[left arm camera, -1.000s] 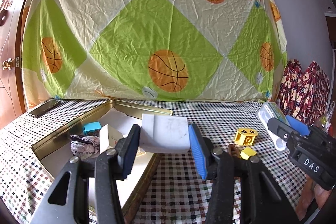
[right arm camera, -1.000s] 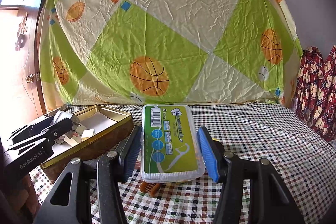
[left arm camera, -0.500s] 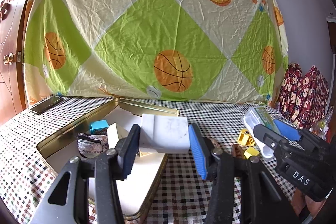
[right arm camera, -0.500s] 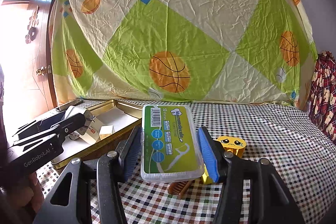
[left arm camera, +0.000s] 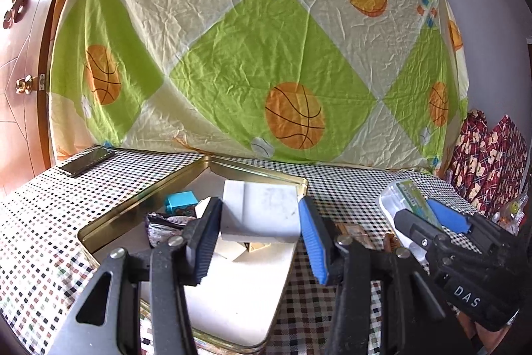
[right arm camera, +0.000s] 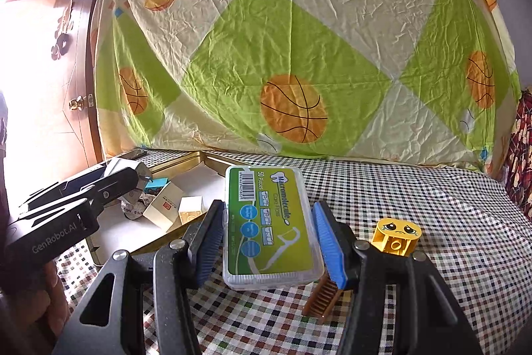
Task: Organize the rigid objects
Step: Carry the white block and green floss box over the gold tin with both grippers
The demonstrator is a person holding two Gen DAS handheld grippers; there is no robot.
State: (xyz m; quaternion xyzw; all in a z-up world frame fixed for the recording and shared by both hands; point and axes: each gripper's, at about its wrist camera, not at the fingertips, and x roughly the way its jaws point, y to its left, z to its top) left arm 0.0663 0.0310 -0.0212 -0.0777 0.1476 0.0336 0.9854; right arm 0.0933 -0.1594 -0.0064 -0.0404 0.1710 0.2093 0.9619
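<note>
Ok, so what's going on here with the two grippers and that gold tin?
A person is tidying small items into a gold tin. The left gripper holds a white block above the tin, which already contains a blue block and small boxes. The right gripper holds a floss pick box over the checkered tablecloth, where a yellow face block and brown comb lie outside the tin.

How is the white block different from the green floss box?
The white block is plain white and opaque; the floss box is clear plastic with a green printed label. The left hand-held gripper holds the block over the gold tin; the right hand-held gripper holds the box over the checked tablecloth. Both are rectangular and clamped between blue pads.
</note>
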